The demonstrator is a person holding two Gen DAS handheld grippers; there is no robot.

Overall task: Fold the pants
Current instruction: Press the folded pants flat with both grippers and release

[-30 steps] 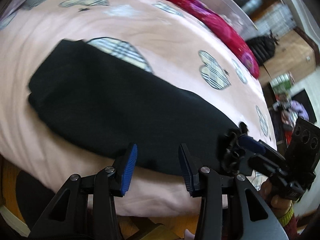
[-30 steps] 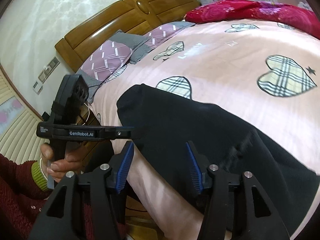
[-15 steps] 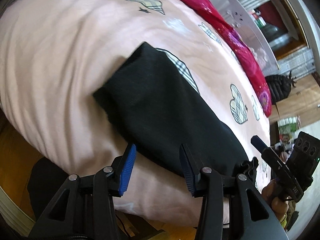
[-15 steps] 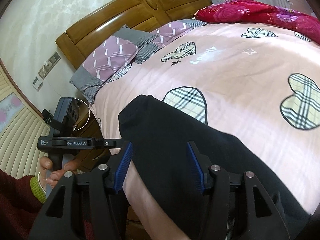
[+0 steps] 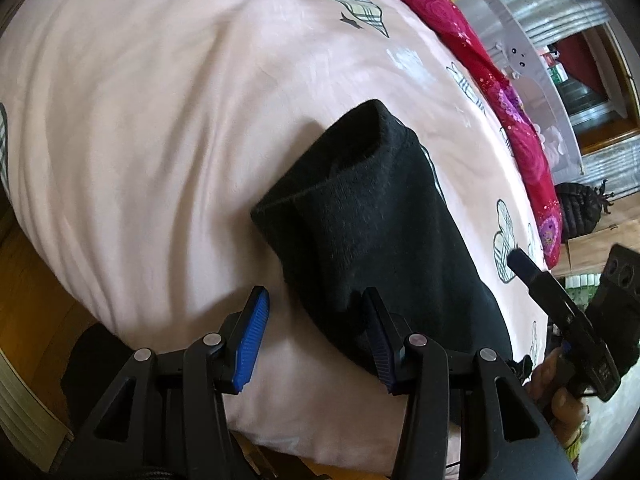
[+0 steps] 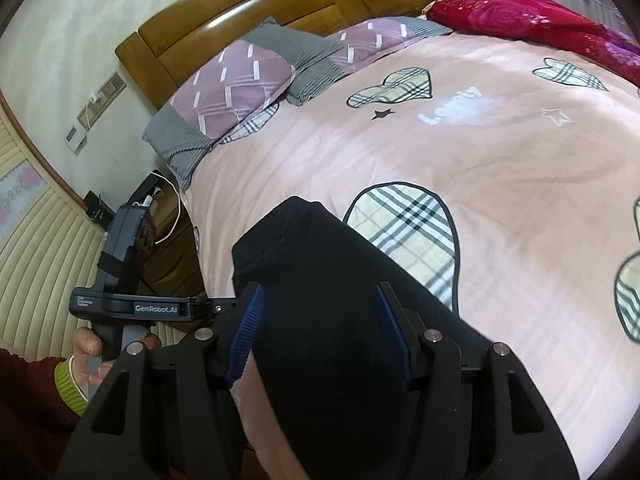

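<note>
Black pants (image 5: 372, 232) lying lengthwise along the near edge of the pink bedspread (image 5: 160, 120), with the left gripper (image 5: 316, 312) and right gripper (image 6: 320, 312) both spread wide over the cloth, apparently positioned to seize it for folding.

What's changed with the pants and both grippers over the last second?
The black pants now show a shorter, doubled-up end; earlier they lay long across the pink duvet. The left gripper has closed in on that end, jaws open. The right gripper now straddles the fabric, also open. Nothing is clamped. The pillows stayed put.
</note>
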